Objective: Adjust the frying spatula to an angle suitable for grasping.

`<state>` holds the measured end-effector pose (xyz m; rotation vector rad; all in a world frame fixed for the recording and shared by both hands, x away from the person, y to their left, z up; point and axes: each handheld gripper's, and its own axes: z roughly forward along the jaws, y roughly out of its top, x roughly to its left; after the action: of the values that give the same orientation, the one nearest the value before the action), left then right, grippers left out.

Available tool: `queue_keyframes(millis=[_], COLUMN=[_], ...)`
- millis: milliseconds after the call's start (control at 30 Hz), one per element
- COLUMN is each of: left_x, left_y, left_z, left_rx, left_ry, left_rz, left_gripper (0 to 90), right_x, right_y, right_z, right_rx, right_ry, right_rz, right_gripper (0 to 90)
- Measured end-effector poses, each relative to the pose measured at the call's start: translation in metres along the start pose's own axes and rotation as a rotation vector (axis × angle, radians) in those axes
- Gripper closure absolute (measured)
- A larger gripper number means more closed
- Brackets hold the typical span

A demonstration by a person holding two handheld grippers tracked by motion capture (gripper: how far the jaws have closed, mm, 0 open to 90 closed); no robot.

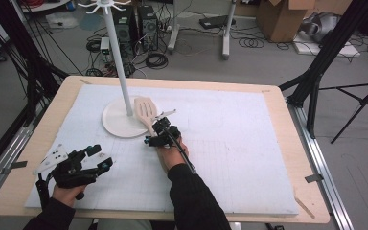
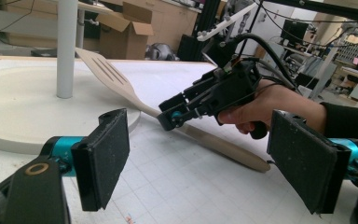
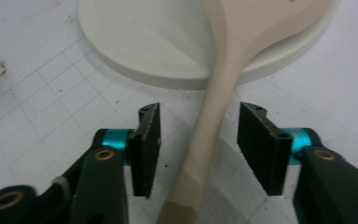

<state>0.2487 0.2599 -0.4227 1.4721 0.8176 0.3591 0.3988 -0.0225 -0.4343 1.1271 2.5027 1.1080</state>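
The right tool sits near the middle of the counter, its jaws spread apart on either side of a wooden spatula's handle. The right gripper view makes this plain: the handle runs up between the two pads with a gap on each side, neither pad touching it, and the spatula's head lies across the rim of the round white base. The high view shows what that close look cannot: the base carries a tall white pole topped with hooks, and the spatula lies just beside the pole at its 3 o'clock, its slotted head on the base and its handle trailing toward 6 o'clock onto the white foam sheet.

The left gripper view gives the side angle: the spatula tilts, head raised on the base and handle end down on the sheet, with the right tool over the handle's mid part and the hand behind it. The left tool in that view has its pads wide apart with nothing between them; in the high view it lies at the counter's 8 o'clock, well apart from the spatula.

The foam sheet is marked with a faint grid and covers most of the pale wood counter. Beyond it, at 12 o'clock, the grey floor holds cables, computer towers and cardboard boxes; black tripod legs stand at 2 o'clock.
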Motion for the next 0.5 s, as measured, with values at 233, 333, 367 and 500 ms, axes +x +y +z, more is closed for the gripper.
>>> queue_keyframes(millis=[233, 333, 367, 500], left_x=[0.0011, 0.0009, 0.0007, 0.0007], left_y=[0.0000, -0.0003, -0.0003, -0.0003], left_z=[-0.0002, 0.0000, 0.0000, -0.0002], left_rx=[0.004, 0.013, 0.012, 0.015], left_ry=[0.001, 0.002, 0.003, 0.003], left_rz=[-0.006, -0.006, -0.006, -0.007], left_gripper=[21.6, 22.2, 22.2, 22.5], right_x=[-0.0001, -0.0012, -0.0020, -0.0080], right_y=[-0.0007, -0.0006, -0.0007, -0.0013], right_z=[0.0020, 0.0015, 0.0010, -0.0033], right_rx=[0.014, 0.014, 0.016, 0.016], right_ry=[-0.025, -0.023, -0.017, -0.015], right_rz=[0.025, 0.044, 0.059, 0.119], right_gripper=[66.6, 68.1, 69.2, 76.0])
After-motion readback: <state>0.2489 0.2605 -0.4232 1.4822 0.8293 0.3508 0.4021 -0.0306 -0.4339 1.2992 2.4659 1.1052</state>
